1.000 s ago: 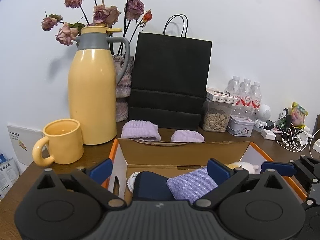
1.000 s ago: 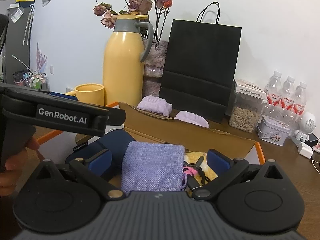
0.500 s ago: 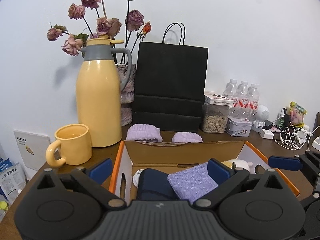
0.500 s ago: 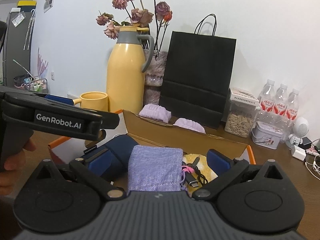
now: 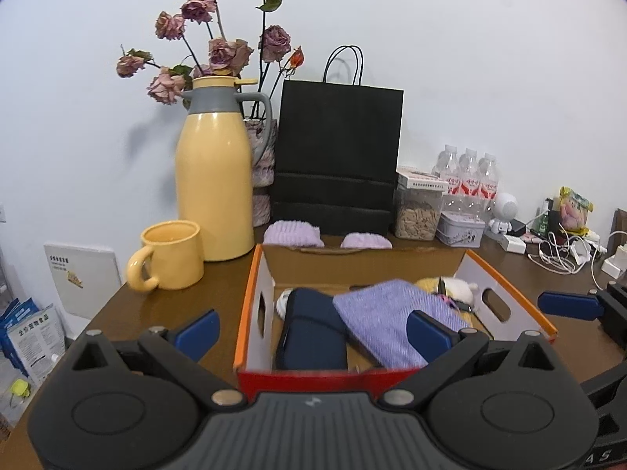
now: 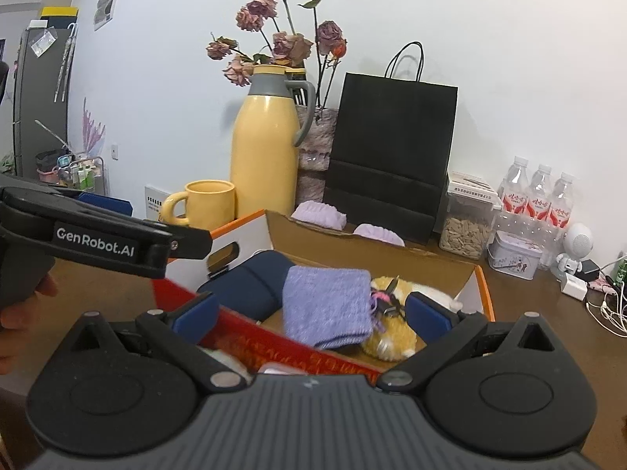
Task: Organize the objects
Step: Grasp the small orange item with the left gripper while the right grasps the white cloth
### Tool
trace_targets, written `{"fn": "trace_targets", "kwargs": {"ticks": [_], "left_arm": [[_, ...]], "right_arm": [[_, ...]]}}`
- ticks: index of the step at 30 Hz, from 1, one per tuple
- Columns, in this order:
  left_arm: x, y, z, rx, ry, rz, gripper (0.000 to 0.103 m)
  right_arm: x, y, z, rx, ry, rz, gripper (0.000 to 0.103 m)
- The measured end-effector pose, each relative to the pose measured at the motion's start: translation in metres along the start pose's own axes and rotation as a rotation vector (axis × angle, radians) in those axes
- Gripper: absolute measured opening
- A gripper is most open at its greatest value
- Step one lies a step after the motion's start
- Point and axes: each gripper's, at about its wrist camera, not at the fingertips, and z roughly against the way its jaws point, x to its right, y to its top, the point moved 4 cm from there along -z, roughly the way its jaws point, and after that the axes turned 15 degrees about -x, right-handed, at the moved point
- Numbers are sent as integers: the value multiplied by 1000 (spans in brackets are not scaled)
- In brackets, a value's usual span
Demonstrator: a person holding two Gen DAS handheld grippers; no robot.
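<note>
On the brown table [image 5: 164,305], I am holding my left gripper [image 5: 313,327] just short of the near red edge of the open cardboard box [image 5: 256,293], its blue-padded fingers spread wide and gripping nothing. At the far left a yellow mug [image 5: 172,254] is standing beside a tall yellow thermos jug [image 5: 213,184], with dried roses [image 5: 223,51] rising behind it. Next to the jug a black paper bag [image 5: 337,156] is leaning against the wall, and two lilac knitted pieces [image 5: 292,234] are lying at its foot, just behind the box's back flap. Inside the box, a navy pouch [image 5: 311,329] is lying on the left, a lilac cloth bag [image 5: 386,321] is resting partly over it, and a yellow and white plush toy [image 6: 386,337] is sitting to the right of that, touching the bag. My right gripper [image 6: 311,313] is hovering over the box's near edge, its jaws also wide apart and empty. Farther right, a clear container of seeds [image 5: 417,217], a small tin [image 5: 462,232] and three water bottles [image 5: 468,180] are standing near the wall, then a little white robot figure [image 5: 505,211] and a tangle of white cables [image 5: 560,252]. In the right wrist view, my hand [image 6: 23,313] is gripping the handle of the left gripper.
</note>
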Motion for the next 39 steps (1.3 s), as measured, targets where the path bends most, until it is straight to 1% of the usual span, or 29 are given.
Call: {"fn": "trace_targets", "kwargs": {"ticks": [12,14,19,22,27,30,31,32,33,34,36,37,38,39], "left_arm": [[-15,-64,26,-77,0,17,102],[-18,-75,28,-101,4,17,102],[-21,-103,33,-154,-14,6,101],[-22,-118,34,-187,-22,-1,98],[-18,-141,37,-236,-49,-24,90],[-13,-151,39,-253,-58,-43,82],[-11,-154,38,-260,-64,-49,78],[-8,-157,37,-268,-68,-55,72],[-6,-159,36,-274,-76,-61,69],[-4,-161,37,-257,-66,-73,64],[-2,-161,38,-242,-86,-74,39],[-3,-161,38,-241,-104,-69,13],[-3,-161,37,-245,-119,-65,11],[-4,-161,38,-243,-129,-62,11]], "right_arm": [[-19,-41,30,-34,3,-9,103],[-20,-50,34,-45,4,-15,103],[-23,-72,39,-82,3,-28,103],[-26,-83,41,-99,8,-34,103],[-34,-97,43,-120,18,-43,103],[-38,-103,43,-132,29,-46,103],[-39,-104,42,-135,32,-47,103],[-41,-106,41,-139,35,-48,103],[-42,-107,41,-142,37,-49,103],[-43,-108,40,-147,41,-48,103],[-46,-109,40,-152,49,-45,103],[-48,-110,39,-156,53,-44,103],[-49,-110,39,-158,55,-42,103],[-50,-111,38,-160,58,-41,103]]}}
